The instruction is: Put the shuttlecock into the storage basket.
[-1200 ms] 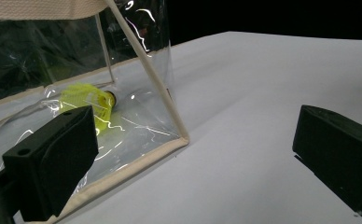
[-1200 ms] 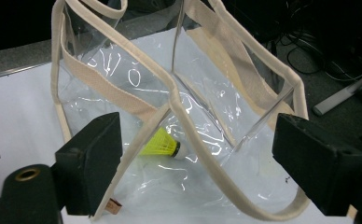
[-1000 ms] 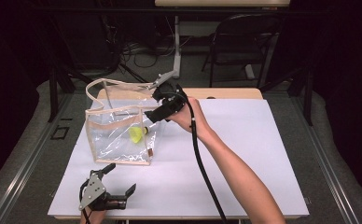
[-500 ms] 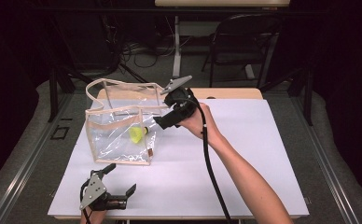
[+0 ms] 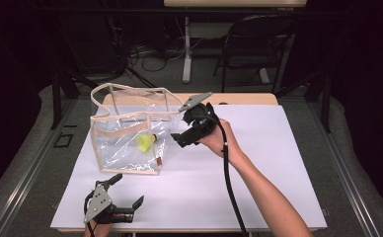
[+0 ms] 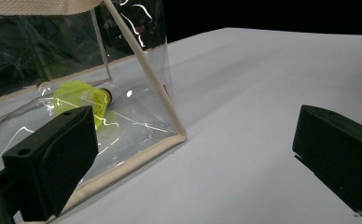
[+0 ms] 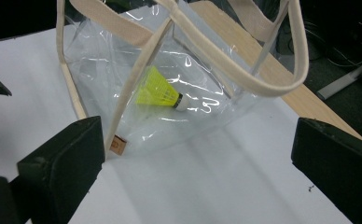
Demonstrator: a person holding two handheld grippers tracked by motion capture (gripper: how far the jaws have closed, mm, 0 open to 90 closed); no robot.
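Note:
A clear plastic tote bag (image 5: 125,129) with beige trim stands at the back left of the white table. A yellow shuttlecock (image 5: 145,142) lies on its floor. My right gripper (image 5: 177,140) hovers just right of the bag, pointing at it. Its jaws have just been opening and stand open with nothing between them. In the right gripper view the shuttlecock (image 7: 161,92) shows through the bag's wall (image 7: 202,116). My left gripper (image 5: 129,188) rests open at the table's near left, below the bag. The left gripper view has the shuttlecock (image 6: 82,95) behind the bag's corner seam (image 6: 170,116).
The white tabletop (image 5: 278,163) stretches wide to the right and front of the bag. A wooden strip (image 5: 248,98) runs along the far edge. A black chair (image 5: 258,44) and cables stand on the floor beyond. The right gripper's cable (image 5: 227,173) trails along the forearm.
My right gripper has pulled back from the bag's top edge, going right and a little down. The shuttlecock stays in the bag. The left gripper has not moved.

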